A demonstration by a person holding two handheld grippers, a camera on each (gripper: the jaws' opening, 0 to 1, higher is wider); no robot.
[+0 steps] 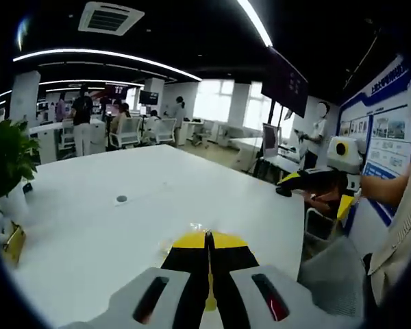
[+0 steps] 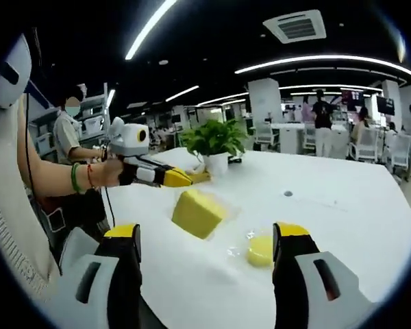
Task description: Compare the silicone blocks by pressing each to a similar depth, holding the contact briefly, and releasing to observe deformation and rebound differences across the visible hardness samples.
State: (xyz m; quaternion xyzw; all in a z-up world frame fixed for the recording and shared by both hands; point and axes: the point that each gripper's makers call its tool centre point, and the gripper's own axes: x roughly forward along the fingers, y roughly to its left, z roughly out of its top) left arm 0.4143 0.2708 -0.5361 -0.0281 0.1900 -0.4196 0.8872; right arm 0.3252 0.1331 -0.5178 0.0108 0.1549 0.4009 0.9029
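Observation:
A large yellow silicone block point(image 2: 198, 212) lies tilted on the white table point(image 2: 342, 226), just beyond my right gripper point(image 2: 207, 233), which stands open with nothing between its jaws. A smaller, rounder yellow block point(image 2: 260, 251) in clear wrap sits near the right jaw's tip. My left gripper point(image 2: 181, 179), held in a hand, hovers shut over the table behind the large block. In the left gripper view, the left gripper point(image 1: 207, 240) has its yellow-tipped jaws pressed together above the table point(image 1: 123, 240). The right gripper point(image 1: 291, 184) comes in from the right edge.
A potted plant point(image 2: 216, 140) stands at the table's far side, also the plant point(image 1: 7, 161) at the left. A small round disc point(image 1: 121, 199) lies mid-table. A gold object point(image 1: 14, 243) sits by the plant. People and office chairs point(image 1: 127, 130) are in the background.

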